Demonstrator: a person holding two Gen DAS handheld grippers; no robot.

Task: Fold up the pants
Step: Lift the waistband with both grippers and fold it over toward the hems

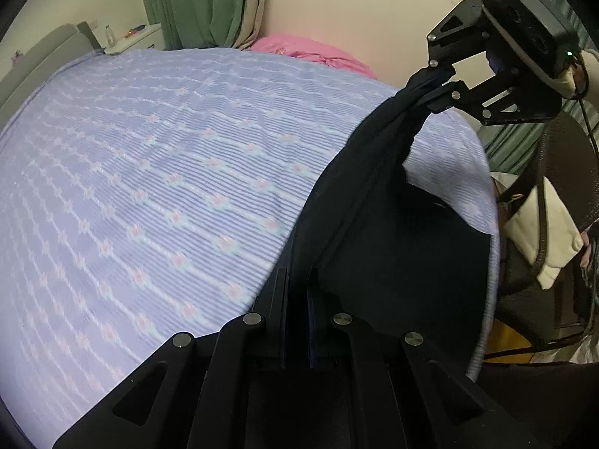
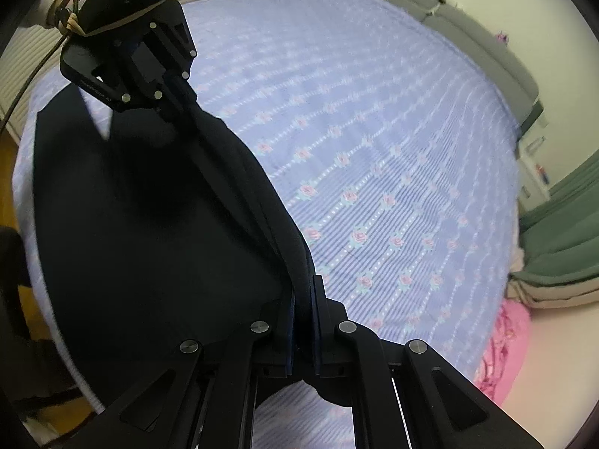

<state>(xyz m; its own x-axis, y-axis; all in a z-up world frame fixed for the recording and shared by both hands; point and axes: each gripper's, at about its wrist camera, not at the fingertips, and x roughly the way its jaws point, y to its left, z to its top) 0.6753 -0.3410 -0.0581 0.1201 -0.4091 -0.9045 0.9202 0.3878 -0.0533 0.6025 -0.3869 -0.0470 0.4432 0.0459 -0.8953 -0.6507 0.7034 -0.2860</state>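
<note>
The black pants (image 1: 393,232) hang stretched between my two grippers above the bed's near edge, the rest draping down onto the bedspread (image 1: 149,172). My left gripper (image 1: 297,284) is shut on one end of the pants' top edge. My right gripper (image 1: 441,84) is shut on the other end, up at the right in the left wrist view. In the right wrist view the right gripper (image 2: 303,292) clamps the pants (image 2: 149,232), and the left gripper (image 2: 168,86) holds the far end at upper left.
The lavender floral bedspread (image 2: 374,149) covers the whole bed. A pink blanket (image 1: 310,50) lies at the far side by the green curtain (image 1: 194,0). A grey headboard (image 2: 468,26) and white nightstand (image 1: 131,39) stand beyond. A chair with a cream garment (image 1: 539,232) is beside the bed.
</note>
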